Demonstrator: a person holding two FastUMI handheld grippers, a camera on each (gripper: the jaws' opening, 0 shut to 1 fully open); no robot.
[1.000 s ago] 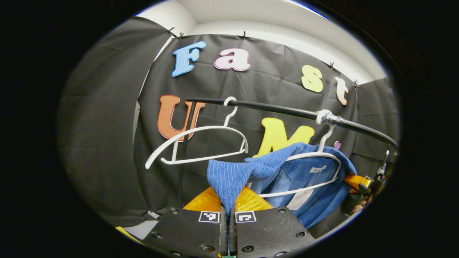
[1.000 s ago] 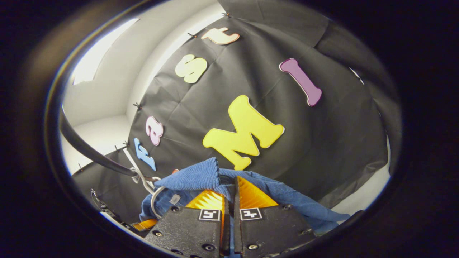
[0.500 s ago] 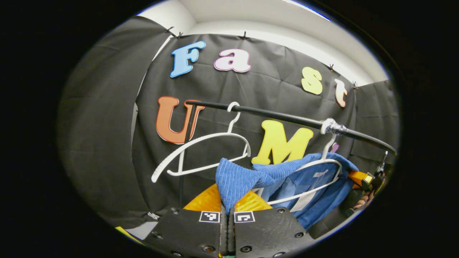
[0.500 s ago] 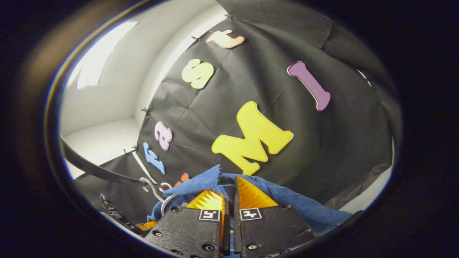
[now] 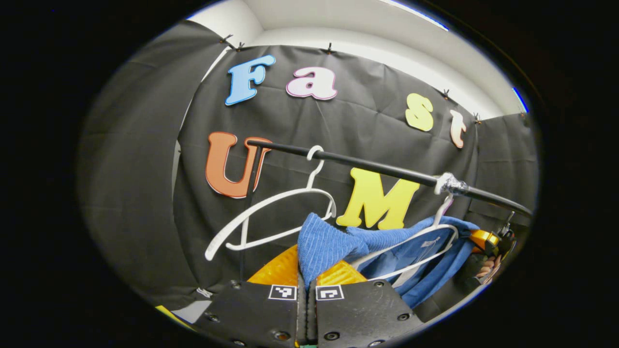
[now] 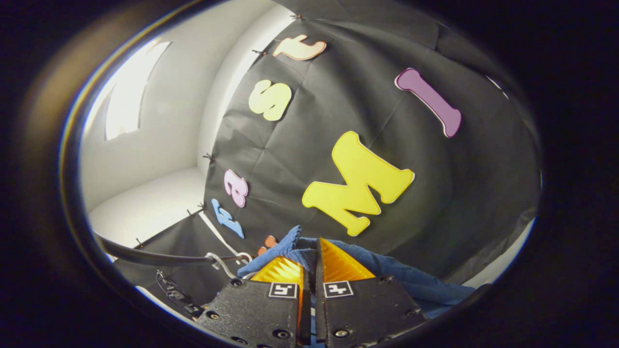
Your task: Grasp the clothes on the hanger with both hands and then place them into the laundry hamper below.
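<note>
Along the black rail (image 5: 367,164) I count two white hangers: one bare hanger (image 5: 271,217) toward the rail's left end, and one garment hanger (image 5: 425,237) near the taped joint (image 5: 449,183), with the blue corduroy garment (image 5: 416,251) draped over it just below the rail. One white tag (image 5: 428,241) sits inside the garment's collar; its writing is too small for me to read. My left gripper (image 5: 307,285) has its fingers together on a fold of the blue fabric, which stands up between them. My right gripper (image 6: 309,275) is likewise clamped on the blue cloth (image 6: 387,270), which bunches over its fingertips and trails to the right. From the left gripper view I see that other gripper (image 5: 488,241) past the garment, beneath the rail's right end, with a hand (image 5: 486,270) under it.
</note>
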